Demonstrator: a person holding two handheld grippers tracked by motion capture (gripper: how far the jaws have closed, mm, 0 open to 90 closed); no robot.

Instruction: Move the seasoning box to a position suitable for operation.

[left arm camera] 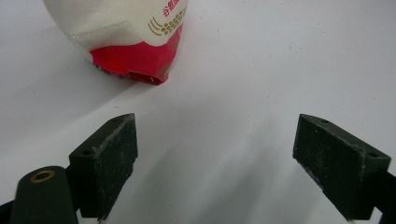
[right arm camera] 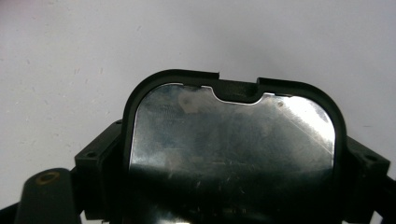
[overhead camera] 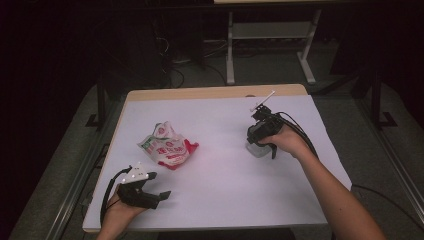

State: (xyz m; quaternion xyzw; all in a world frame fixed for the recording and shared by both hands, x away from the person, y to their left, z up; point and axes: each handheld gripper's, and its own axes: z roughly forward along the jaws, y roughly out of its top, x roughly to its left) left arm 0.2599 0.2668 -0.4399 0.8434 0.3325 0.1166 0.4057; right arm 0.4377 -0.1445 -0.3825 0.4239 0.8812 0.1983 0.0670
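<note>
Black-rimmed container (right arm camera: pixel 233 140) with a shiny foil top sits gripped between the right gripper's (overhead camera: pixel 260 136) jaws, at three o'clock on the desk (overhead camera: pixel 220 190). Toward nine, a crumpled red-and-white bag (overhead camera: pixel 167 146) shows Chinese print, unreadable. Left gripper (overhead camera: pixel 145 192) jaws gape empty.

Ahead of the left gripper (left arm camera: pixel 215 163), bare table (overhead camera: pixel 220 195) is lying open between its wide-standing jaws, and only the crumpled red-and-white snack bag (left arm camera: pixel 135 42) is sitting beyond the tips, off toward the left jaw. At the right gripper (overhead camera: pixel 261 131), a black-rimmed container with a foil top (right arm camera: pixel 233 140) is filling the gap between the jaws, blocking passage there; past its rim, open table is stretching away.
</note>
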